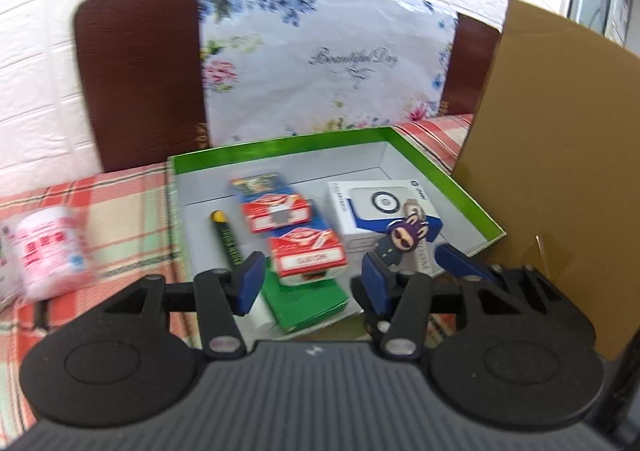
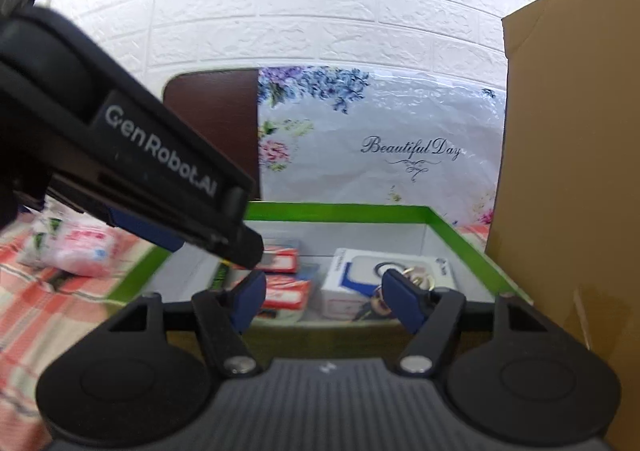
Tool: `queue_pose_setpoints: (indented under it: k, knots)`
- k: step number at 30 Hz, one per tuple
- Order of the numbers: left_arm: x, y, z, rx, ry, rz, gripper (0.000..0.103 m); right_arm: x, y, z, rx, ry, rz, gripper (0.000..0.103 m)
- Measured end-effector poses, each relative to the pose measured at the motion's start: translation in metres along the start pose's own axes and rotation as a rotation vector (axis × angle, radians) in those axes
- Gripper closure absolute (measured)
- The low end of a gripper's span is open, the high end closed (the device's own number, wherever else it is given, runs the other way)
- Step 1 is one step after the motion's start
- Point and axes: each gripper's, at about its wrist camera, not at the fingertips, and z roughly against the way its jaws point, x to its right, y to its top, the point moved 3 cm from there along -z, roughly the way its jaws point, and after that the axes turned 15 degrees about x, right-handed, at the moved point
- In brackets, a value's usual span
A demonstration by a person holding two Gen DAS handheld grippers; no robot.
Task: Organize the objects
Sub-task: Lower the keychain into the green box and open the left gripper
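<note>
Both grippers spread, empty: left (image 1: 312,275) over green box (image 1: 448,179), right (image 2: 324,299) at its edge. Next likely pink pack (image 1: 52,251); grab its middle w/ left, squeeze gently.

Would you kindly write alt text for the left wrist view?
The open left gripper hovers over a green-rimmed tray holding red boxes, a white box, a green pen and a purple keychain figure. A pink jar lies outside on the plaid cloth.

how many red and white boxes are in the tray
2. One red box lies mid-tray on a blue pack; the other red box sits nearer the camera, on a green box. More may be hidden beneath.
</note>
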Motion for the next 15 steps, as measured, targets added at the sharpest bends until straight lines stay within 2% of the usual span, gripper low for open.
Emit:
queue_pose_setpoints:
  k: [6, 15]
  knots:
    - [-0.017, -0.010, 0.030, 0.031, 0.063, -0.009, 0.047, -0.011, -0.001, 0.032, -0.019, 0.042, -0.060, 0.032]
    - [-0.058, -0.040, 0.062, 0.002, 0.170, 0.013, 0.043, -0.052, -0.010, 0.050, -0.098, 0.156, -0.053, 0.030]
